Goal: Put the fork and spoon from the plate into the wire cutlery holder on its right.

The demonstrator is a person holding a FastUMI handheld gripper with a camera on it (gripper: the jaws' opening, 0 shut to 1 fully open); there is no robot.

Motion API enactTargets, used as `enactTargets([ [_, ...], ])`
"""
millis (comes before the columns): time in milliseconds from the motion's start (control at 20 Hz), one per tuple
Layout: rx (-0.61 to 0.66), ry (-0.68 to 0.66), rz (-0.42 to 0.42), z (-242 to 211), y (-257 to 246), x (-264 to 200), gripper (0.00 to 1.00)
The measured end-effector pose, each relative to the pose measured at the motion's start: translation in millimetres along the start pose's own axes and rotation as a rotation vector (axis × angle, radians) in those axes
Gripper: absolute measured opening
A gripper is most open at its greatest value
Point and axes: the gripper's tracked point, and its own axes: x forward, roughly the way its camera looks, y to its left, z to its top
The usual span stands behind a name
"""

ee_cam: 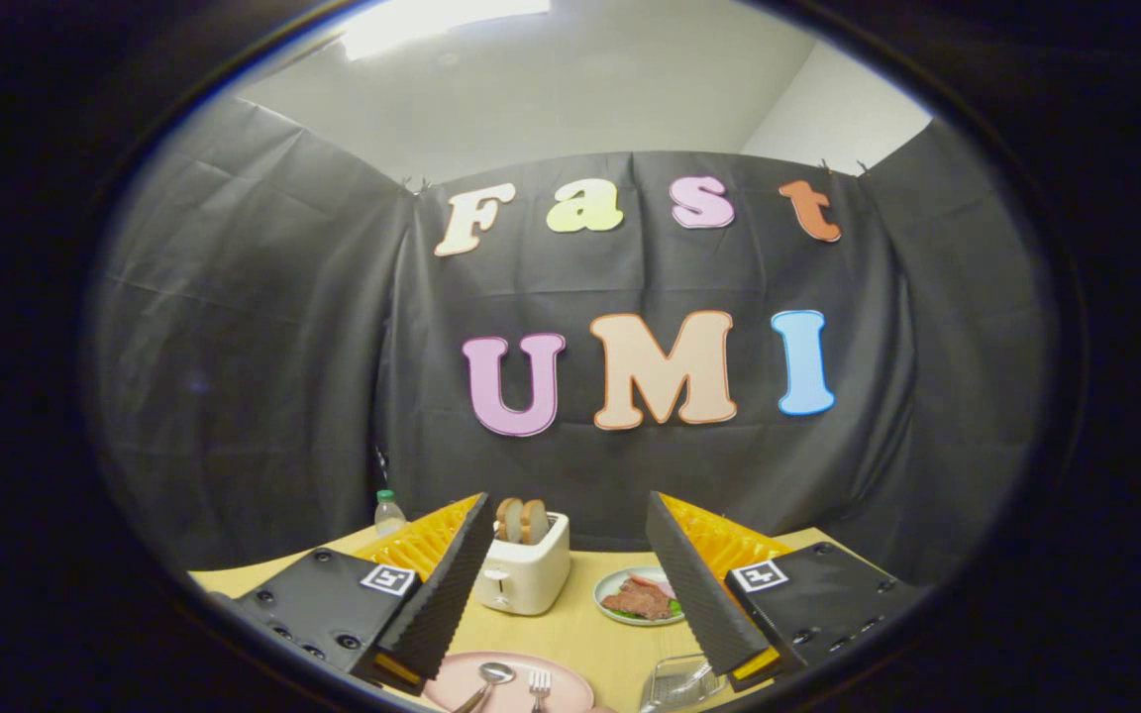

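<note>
The bench (570, 624) is a pale wood top running back to the booth's dark cloth wall. The gripper (570, 584) hangs above its near side with the jaws spread wide and nothing between them, pointing level toward the wall rather than down at the work.

Beyond the fingers, a white toaster (523, 576) stands with two slices of bread (522, 520) poking up from its slots. To its right lies a small plate of meat and greens (640, 596), and back left by the wall a clear bottle (389, 513).

The pink plate (462, 683) sits close below, under the gap between the jaws and toward the left finger. On it lie the spoon (491, 678) and, just to its right, the fork (539, 683), bowl and tines pointing away. The wire cutlery holder (677, 683) stands right of the plate, under the right finger.

The step in hand looks like the approach to a first pickup. To do it well, I would tip the jaws down over the plate and take one utensil across its handle, well clear of the other. The fork, nearer the holder, seems the easier first choice. The handles run below what can be seen, so a grasp spot cannot yet be judged
</note>
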Motion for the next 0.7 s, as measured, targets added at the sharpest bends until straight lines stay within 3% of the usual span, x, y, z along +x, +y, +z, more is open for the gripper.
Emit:
enactTargets([
  [700, -0.039, 0.205, 0.065, -86.5, 16.4, 0.9, 0.99],
])
